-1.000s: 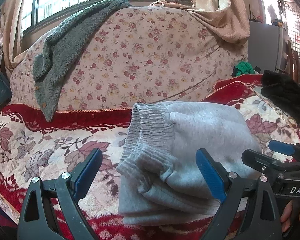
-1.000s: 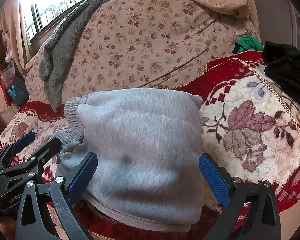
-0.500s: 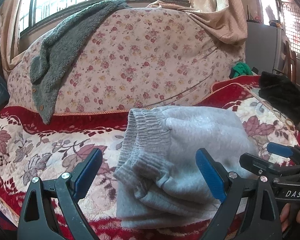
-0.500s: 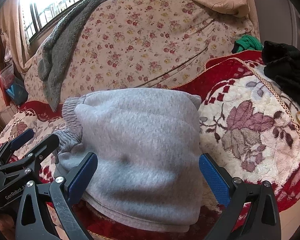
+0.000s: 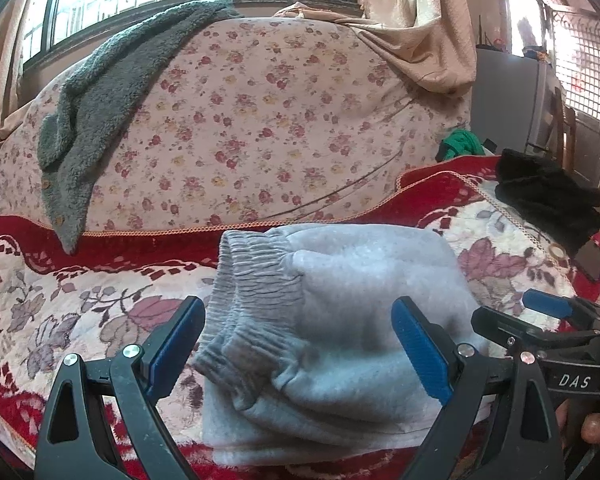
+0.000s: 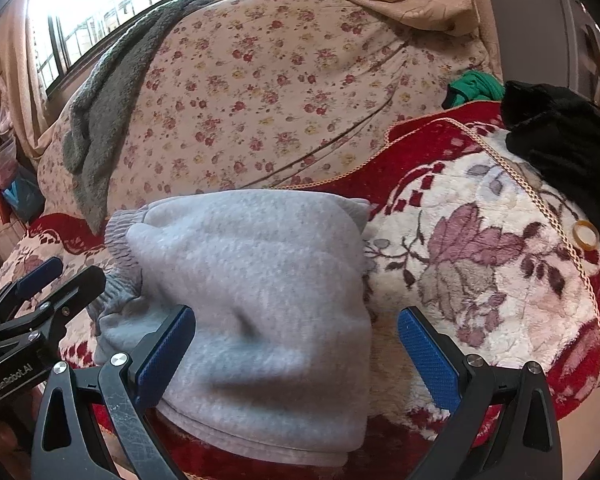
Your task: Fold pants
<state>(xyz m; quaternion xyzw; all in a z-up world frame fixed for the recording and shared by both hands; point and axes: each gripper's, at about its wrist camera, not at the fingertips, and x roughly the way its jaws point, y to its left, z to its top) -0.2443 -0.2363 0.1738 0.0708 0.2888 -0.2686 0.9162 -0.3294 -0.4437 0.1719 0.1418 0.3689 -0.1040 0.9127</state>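
We've got a red floral blanket [image 5: 80, 312] w/ folded grey pants [image 5: 340, 320] on it, black garment [image 5: 548, 200] far right, tape ring [image 6: 586, 235] nearby.

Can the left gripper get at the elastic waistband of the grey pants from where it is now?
Probably yes. The left gripper is open and empty, and the waistband of the folded grey pants lies directly ahead between its fingers, on top and uncovered. The right gripper is off to the side.

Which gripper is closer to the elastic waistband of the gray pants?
Left. The left gripper is open right over the waistband at the pants' left end; the right gripper is open over the plain right part, away from it.
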